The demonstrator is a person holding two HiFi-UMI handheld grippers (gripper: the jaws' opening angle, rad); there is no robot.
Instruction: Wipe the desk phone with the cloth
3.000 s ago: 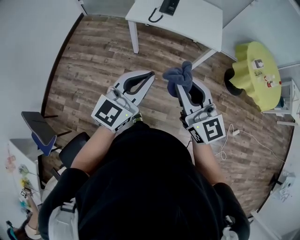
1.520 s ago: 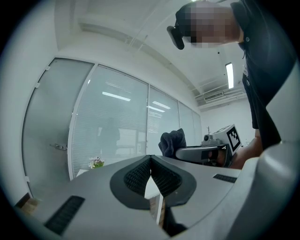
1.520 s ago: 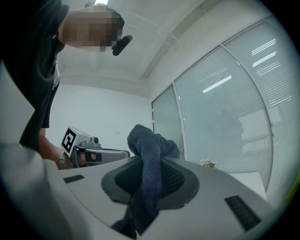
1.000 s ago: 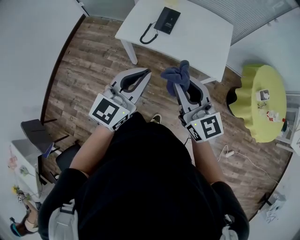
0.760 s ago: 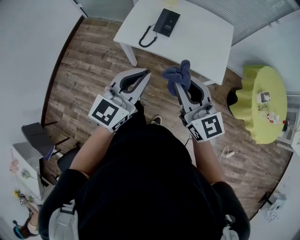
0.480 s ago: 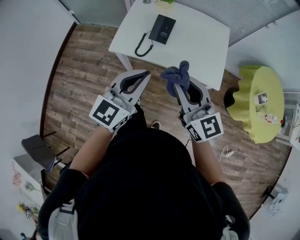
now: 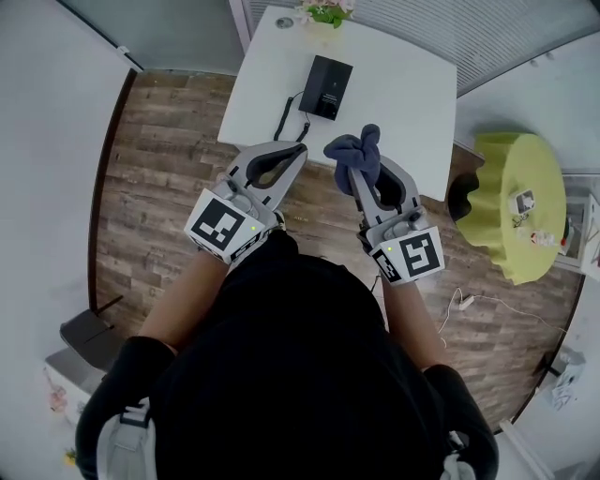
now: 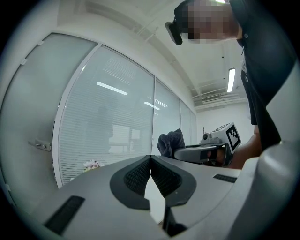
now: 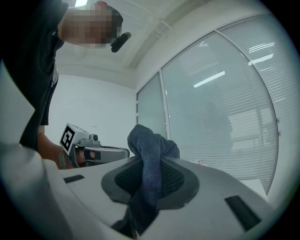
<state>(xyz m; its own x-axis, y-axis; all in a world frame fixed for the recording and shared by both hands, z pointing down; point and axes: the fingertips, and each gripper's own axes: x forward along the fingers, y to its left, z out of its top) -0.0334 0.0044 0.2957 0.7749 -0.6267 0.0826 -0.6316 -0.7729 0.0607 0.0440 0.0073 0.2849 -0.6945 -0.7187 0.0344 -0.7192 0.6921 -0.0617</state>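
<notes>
The wooden floor (image 7: 159,169) is spreading out under both grippers, and the person's black top (image 7: 291,375) is filling the space behind them. The white desk (image 7: 403,66) is sitting straight ahead of the two grippers, just past their tips. A yellow-green round table (image 7: 520,202) is standing off to the right of the right gripper, well apart from it.

The left gripper (image 7: 302,147) is hovering over the floor with its jaw tips pressed together and nothing between them, which is showing clearly in the left gripper view (image 8: 150,157). The right gripper (image 7: 364,173) is pinching the cloth, and the right gripper view (image 9: 152,161) is showing the fabric squeezed between the pads.

The desk phone (image 7: 325,87) is lying flat on the desk ahead of both grippers, roughly between their lines, with neither one touching it. Its cord (image 7: 284,117) is curling toward the left gripper's side. The blue-grey cloth (image 7: 357,153) is bunching up above the right gripper's tips. A small flower pot (image 7: 323,13) is sitting at the desk's far edge, beyond the phone.
</notes>
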